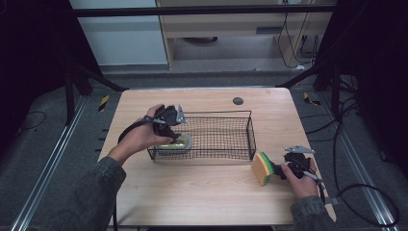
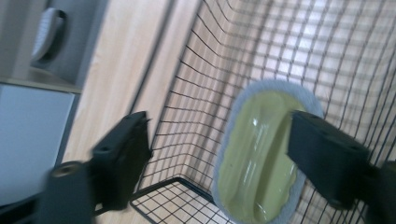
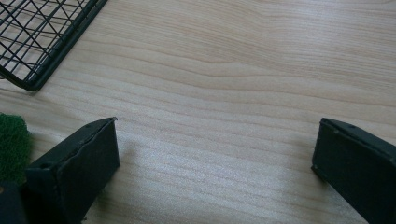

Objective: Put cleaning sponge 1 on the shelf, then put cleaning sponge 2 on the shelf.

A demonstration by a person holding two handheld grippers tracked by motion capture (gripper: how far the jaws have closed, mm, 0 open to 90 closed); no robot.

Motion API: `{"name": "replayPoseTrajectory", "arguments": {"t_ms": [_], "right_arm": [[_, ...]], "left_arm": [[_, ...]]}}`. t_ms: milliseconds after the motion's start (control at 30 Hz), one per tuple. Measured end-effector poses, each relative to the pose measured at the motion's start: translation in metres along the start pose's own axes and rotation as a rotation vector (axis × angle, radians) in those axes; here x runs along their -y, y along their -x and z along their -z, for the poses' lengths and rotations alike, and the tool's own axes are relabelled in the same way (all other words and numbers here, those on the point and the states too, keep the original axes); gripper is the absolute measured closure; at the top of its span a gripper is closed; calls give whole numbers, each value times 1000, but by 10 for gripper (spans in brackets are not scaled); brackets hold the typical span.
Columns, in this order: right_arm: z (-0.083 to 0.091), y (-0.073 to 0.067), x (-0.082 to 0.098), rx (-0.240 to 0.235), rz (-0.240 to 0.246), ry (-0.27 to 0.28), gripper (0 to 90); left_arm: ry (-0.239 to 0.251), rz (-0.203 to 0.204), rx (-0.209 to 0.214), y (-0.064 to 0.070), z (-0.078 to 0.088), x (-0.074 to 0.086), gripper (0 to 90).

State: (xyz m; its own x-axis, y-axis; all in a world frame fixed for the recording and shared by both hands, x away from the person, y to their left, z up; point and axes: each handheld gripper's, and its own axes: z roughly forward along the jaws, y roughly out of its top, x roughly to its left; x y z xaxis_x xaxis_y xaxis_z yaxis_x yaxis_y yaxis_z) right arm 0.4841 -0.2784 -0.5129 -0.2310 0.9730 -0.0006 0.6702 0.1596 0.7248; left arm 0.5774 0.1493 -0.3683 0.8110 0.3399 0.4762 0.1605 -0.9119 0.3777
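A black wire-mesh rectangular basket (image 1: 226, 137) sits on the light wooden table (image 1: 192, 187), its long axis running left to right across the tabletop. In its near-left corner lies an oval olive-green dish with a pale grey-blue rim (image 1: 174, 143). In the left gripper view the dish (image 2: 259, 156) rests on the mesh floor close to the basket wall, and its long axis runs roughly along the line of the jaws, from near the camera outward.

The left gripper (image 1: 169, 131), held in the person's left hand (image 1: 139, 137), reaches down into that corner of the basket. Its jaws stand wide apart in its own view (image 2: 217, 156) — one over the mesh beside the dish, the other over the dish's far edge — and nothing is clamped between them.

The right gripper (image 1: 279, 171), held in the right hand (image 1: 300, 178), lies low on the table just outside the basket's near-right corner. Beside it stands a sponge with a yellow body and a green scouring layer (image 1: 263, 168), set on edge, its yellow face turned to the left and its green layer toward the gripper. In the right gripper view the jaws (image 3: 215, 163) are spread wide over bare wood, holding nothing; a patch of the green layer (image 3: 11, 144) shows just outside one jaw, and the basket's corner (image 3: 37, 42) lies farther off.
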Motion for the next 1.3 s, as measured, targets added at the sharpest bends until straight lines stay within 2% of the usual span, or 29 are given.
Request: {"name": "replayPoseTrajectory", "arguments": {"t_ms": [133, 167, 200, 233, 267, 300, 333, 367, 400, 433, 467, 500, 533, 567, 600, 633, 700, 733, 767, 867, 900, 967, 1000, 1033, 1100, 1133, 1233, 1267, 1300], "right_arm": [[0, 0, 0, 0, 0, 0, 8], [0, 0, 0, 0, 0, 0, 8], [0, 0, 0, 0, 0, 0, 8], [0, 0, 0, 0, 0, 0, 8], [0, 0, 0, 0, 0, 0, 8], [0, 0, 0, 0, -2, -1, 8], [0, 0, 0, -1, 0, 0, 8], [0, 0, 0, -1, 0, 0, 8], [0, 0, 0, -1, -2, 1, 7], [0, 0, 0, -2, -1, 1, 7], [0, 0, 0, -2, -2, 1, 8], [0, 0, 0, -2, -2, 1, 8], [0, 0, 0, -2, -2, 1, 8], [0, 0, 0, -2, -2, 1, 8], [0, 0, 0, 1, -1, -1, 8], [0, 0, 0, 1, -1, -1, 8], [1, 0, 1, 2, -1, -1, 9], [1, 0, 1, 2, -1, -1, 9], [1, 0, 1, 3, -3, -2, 10], [3, 1, -1, -4, -7, -14, 64], [5, 1, -2, -8, -9, -24, 97], [8, 2, -3, -15, -13, -22, 101], [15, 3, -3, -5, -28, -2, 101], [15, 3, -3, -5, -28, -2, 101], [22, 3, -4, 3, -19, 7, 115], [30, 3, -6, 7, -6, -15, 142], [46, 1, -7, 1, 14, -39, 181], [51, -1, -7, -2, 21, -53, 186], [55, -2, -7, -3, 35, -66, 191]], "left_arm": [[65, 84, -15, -3, 17, 3, 99], [65, 84, -15, -3, 17, 3, 94], [109, 138, -18, -2, 26, 8, 86], [109, 138, -18, -2, 26, 8, 79], [146, 192, -28, 0, 34, 14, 73], [166, 221, -29, 2, 38, 18, 67], [181, 246, -30, 5, 41, 22, 64], [181, 246, -30, 5, 41, 22, 63], [211, 286, -40, 10, 47, 32, 58], [211, 286, -40, 10, 47, 32, 53], [234, 329, -54, 17, 52, 44, 51], [234, 329, -54, 17, 52, 44, 49], [251, 379, -71, 24, 56, 57, 48], [251, 379, -71, 24, 56, 57, 48], [267, 442, -75, 33, 56, 73, 48], [267, 442, -75, 33, 56, 73, 49], [273, 490, -90, 43, 55, 88, 52], [305, 546, -98, 53, 52, 103, 57], [306, 577, -93, 59, 50, 110, 57], [244, 592, -125, 72, 43, 124, 57], [234, 606, -133, 76, 41, 129, 57], [222, 610, -128, 80, 38, 135, 55], [199, 644, -96, 87, 32, 146, 55], [199, 644, -96, 87, 32, 146, 55], [175, 662, -63, 93, 23, 156, 55], [135, 663, -50, 96, 15, 163, 55], [109, 686, -40, 94, 8, 169, 56], [91, 698, -20, 95, 1, 172, 56], [78, 692, -11, 97, -2, 173, 55]]}}
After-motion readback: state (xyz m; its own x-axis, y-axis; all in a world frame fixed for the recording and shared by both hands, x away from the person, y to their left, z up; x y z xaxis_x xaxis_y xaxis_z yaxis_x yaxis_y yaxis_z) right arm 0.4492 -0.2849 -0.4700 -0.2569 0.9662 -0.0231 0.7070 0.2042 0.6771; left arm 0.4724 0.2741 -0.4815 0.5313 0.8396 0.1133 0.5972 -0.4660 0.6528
